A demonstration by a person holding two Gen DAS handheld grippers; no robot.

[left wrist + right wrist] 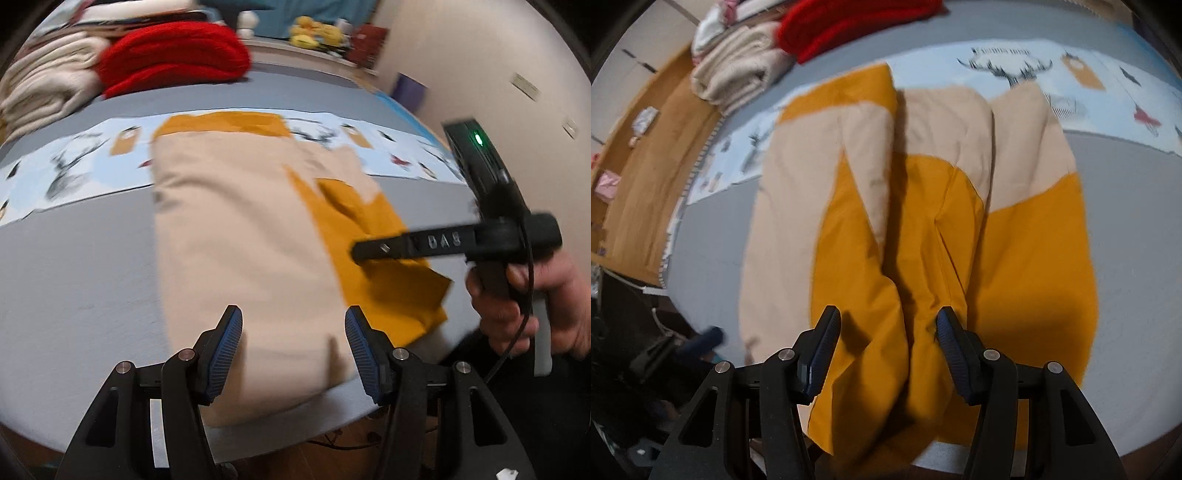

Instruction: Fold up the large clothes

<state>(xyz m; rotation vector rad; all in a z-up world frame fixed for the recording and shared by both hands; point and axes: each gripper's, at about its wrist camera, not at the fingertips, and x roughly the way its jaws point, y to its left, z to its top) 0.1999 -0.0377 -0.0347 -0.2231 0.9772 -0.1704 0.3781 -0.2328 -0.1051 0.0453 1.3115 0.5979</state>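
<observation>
Now both views blur: the beige-and-mustard garment [923,206] lies flat on the grey desk [74,258], near hem cut off; left claw [293,343] and right claw [888,343] gape apart, empty.

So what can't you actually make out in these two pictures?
- Left wrist view: the tan and mustard garment is smeared by motion blur, so its type stays unclear.
- Left wrist view: the right tongs show side-on; their opening is unreadable there.
- Right wrist view: the garment's near hem is hidden behind the tongs' frame.
- Both views: the sheet's print is too blurred to read.
</observation>
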